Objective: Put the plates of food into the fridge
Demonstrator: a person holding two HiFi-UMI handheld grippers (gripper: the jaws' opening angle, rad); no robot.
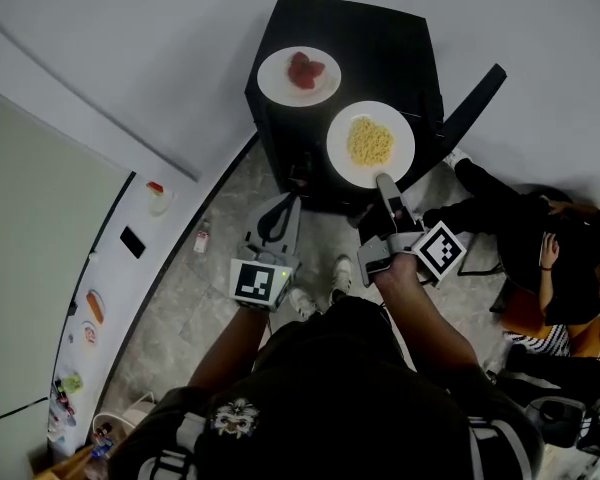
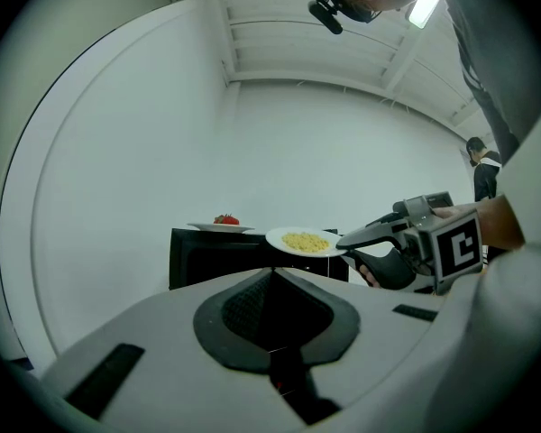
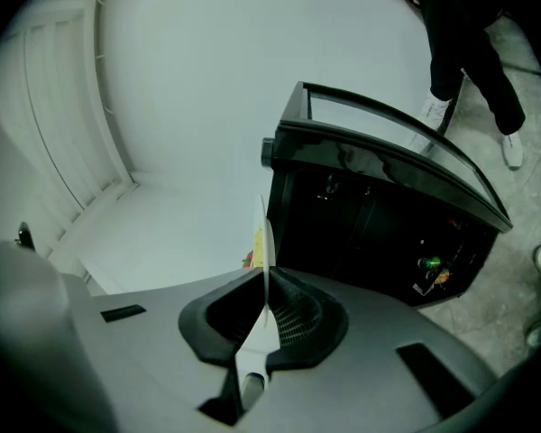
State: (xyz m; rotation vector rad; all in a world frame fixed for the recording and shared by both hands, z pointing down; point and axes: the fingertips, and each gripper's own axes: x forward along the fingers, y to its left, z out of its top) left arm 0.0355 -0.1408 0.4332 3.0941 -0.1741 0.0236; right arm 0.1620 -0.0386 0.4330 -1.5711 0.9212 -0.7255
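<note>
left gripper (image 1: 288,203): held level in front of the fridge, to the left of the right gripper; jaws clenched together with nothing between them
right gripper (image 1: 385,183): held level, reaching to the near edge of the fridge top; jaws clamped on the near rim of the plate of yellow food, which the right gripper view shows edge-on between the pads
plate of yellow food (image 1: 340,158): white and round, at the near right corner of the fridge top, with its near part past the near edge; whether it rests on the top or is raised off it cannot be told
yellow food (image 1: 370,142): a loose heap at the middle of that plate
fridge (image 1: 380,48): a low black cabinet standing on the floor against the white wall, with a flat top
door (image 1: 475,103): swung away from the right side of the fridge, so the inside is exposed in the right gripper view
green can (image 3: 428,262): inside the fridge, low in the dark compartment
plate of red food (image 1: 275,80): white and round, flat on the far left part of the fridge top, well apart from the other plate and from both grippers
red food (image 1: 303,70): a small pile at the middle of that plate
floor (image 1: 180,298): grey stone tiles in front of the fridge
seated person (image 1: 540,258): in dark clothes, to the right of the fridge, clear of both grippers
</note>
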